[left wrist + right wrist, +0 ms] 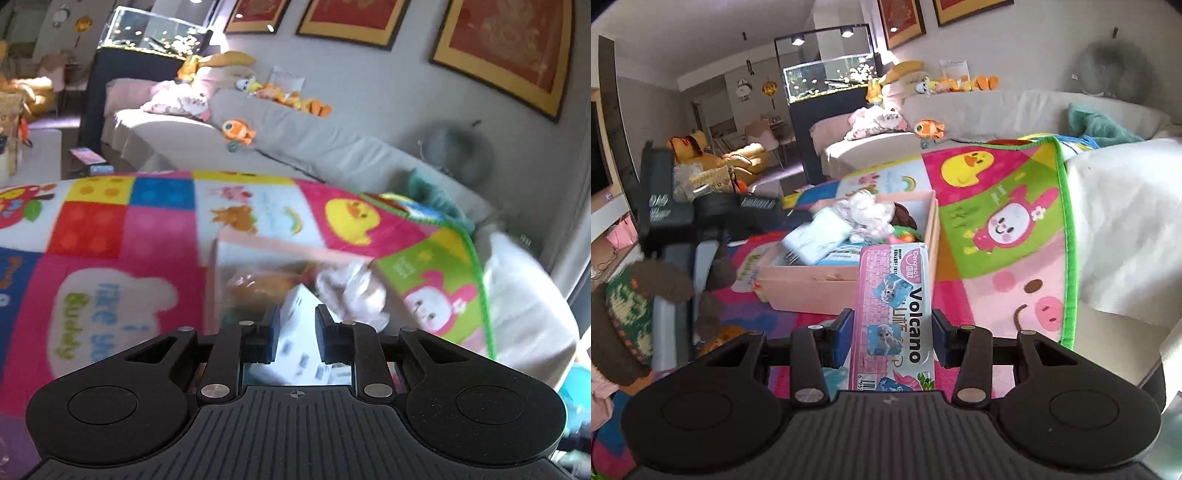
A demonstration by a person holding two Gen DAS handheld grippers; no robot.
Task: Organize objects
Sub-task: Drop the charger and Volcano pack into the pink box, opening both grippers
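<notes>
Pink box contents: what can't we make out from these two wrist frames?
- Left wrist view: pink box interior is motion-blurred; the left claw and its white object hide the near part.
- Right wrist view: Volcano pack in the right claw covers the box's near right corner; its lower end is cut off by the claw body.

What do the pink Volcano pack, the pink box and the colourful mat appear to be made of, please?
Volcano pack: glossy printed plastic or foil, judging by the sheen and the raised rim.
Pink box: matte board, possibly cardboard or painted wood, with flat walls and square edges.
Colourful mat: soft fleecy fabric with a fuzzy printed surface and a stitched green border.
</notes>
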